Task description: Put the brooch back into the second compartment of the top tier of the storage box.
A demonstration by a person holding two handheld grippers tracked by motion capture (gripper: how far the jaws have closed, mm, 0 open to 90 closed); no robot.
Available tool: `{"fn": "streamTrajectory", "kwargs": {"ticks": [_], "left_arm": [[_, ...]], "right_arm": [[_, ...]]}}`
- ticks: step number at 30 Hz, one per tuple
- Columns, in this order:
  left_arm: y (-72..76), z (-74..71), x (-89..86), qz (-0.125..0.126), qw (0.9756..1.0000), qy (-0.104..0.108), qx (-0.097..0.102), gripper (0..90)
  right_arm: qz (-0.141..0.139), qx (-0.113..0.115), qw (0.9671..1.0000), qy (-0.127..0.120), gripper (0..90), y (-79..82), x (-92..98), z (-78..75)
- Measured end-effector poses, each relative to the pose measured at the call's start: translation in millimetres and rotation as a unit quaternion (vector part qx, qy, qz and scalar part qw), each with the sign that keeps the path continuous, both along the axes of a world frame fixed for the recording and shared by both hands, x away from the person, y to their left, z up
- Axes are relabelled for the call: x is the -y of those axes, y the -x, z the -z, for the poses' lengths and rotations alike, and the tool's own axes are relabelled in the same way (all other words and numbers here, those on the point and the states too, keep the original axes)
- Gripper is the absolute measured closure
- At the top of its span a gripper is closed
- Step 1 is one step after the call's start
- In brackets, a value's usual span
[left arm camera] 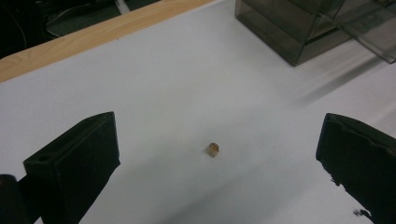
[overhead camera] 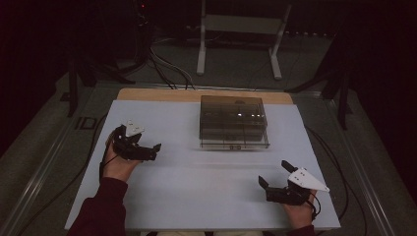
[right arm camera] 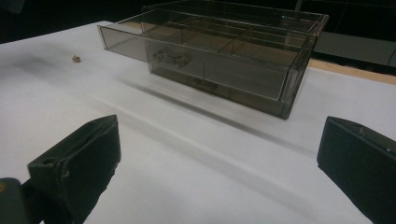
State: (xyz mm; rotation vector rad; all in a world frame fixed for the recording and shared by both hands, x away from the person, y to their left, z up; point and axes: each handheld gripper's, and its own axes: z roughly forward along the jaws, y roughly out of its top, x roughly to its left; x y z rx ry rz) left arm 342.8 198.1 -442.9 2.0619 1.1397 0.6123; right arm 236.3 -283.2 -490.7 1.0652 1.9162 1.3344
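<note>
We see a drawer box [overhead camera: 233, 120] on the table [overhead camera: 196, 196], toward the far edge, w/ its drawer [right arm camera: 196, 58] pulled out toward us. A small bit [left arm camera: 213, 149] lies on the table left of the box, btwn the left claw's [overhead camera: 140, 142] jaws. Right claw [overhead camera: 275, 173] sits near-right, well apart from the box.

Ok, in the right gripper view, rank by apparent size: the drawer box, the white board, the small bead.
1. White board
2. Drawer box, top drawer pulled out
3. Small bead, farther off but clearly tiny
</note>
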Motion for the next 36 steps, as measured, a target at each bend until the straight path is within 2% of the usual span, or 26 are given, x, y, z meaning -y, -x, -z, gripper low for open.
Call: {"fn": "streamTrajectory", "kwargs": {"ticks": [20, 30, 36], "left_arm": [[-23.7, -2.4, 3.6, 0.004, 0.9995, -0.018, -0.025, 1.0], [-36.8, 4.2, 8.2, 0.003, 0.9988, -0.026, -0.040, 1.1], [-44.0, 9.8, 7.2, 0.001, 0.9981, -0.025, -0.057, 1.1]], "right_arm": [[-0.001, 0.000, 1.0000, 0.002, 0.0, 0.0, -0.6, 0.1], [-0.002, 0.001, 1.0000, 0.002, 0.0, 0.2, -0.2, 0.0], [-0.002, 0.001, 1.0000, 0.002, 0.0, 0.1, -0.1, 0.0]]}}
